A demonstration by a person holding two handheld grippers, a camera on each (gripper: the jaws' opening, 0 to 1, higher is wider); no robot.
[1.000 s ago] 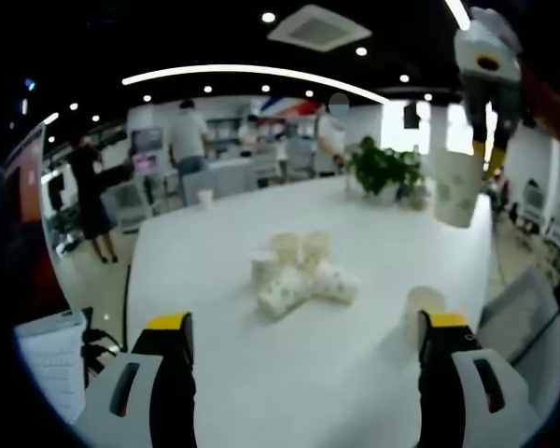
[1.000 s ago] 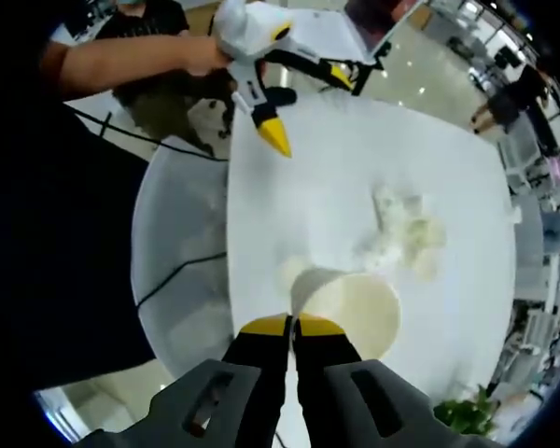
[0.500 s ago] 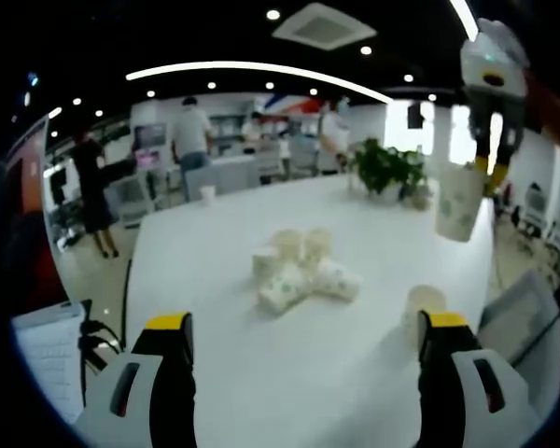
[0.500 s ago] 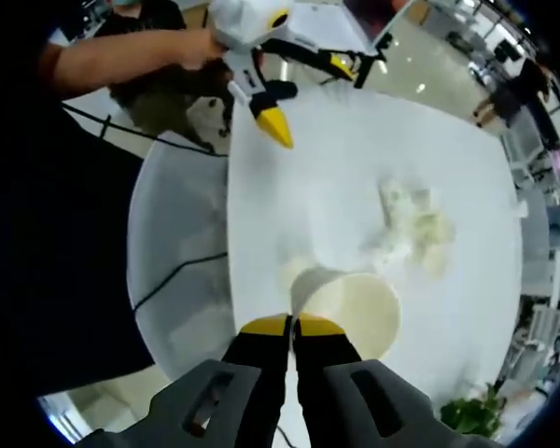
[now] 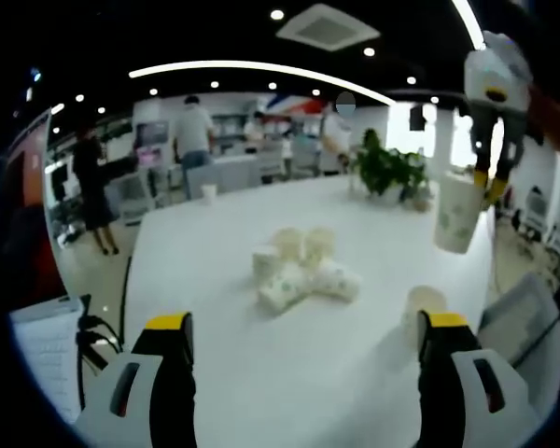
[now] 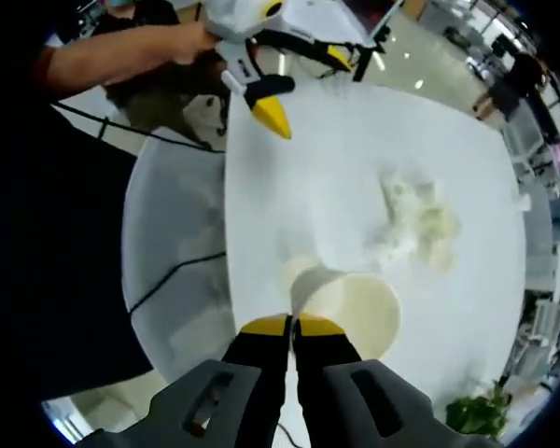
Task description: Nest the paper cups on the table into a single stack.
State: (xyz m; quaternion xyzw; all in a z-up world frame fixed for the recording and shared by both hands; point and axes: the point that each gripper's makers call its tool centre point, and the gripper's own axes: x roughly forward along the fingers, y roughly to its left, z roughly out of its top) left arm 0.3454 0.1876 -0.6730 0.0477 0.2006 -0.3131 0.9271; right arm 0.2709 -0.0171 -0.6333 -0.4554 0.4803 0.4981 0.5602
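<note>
Between right gripper (image 6: 292,326) jaws: paper cup (image 6: 357,314) rim pinched; left gripper (image 5: 301,336) wide apart.

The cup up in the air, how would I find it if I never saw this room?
Start at the big white table with a huddle of paper cups in its middle. Look above its right edge: the cup in the air hangs there, pinched by the right tongs. It alone touches no table.

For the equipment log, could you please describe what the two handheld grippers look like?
Both match: the left gripper and right gripper have grey-white moulded bodies with dark slots, black jaws and yellow tips. Seen from outside, the left gripper has a white housing; a black cable trails nearby.
</note>
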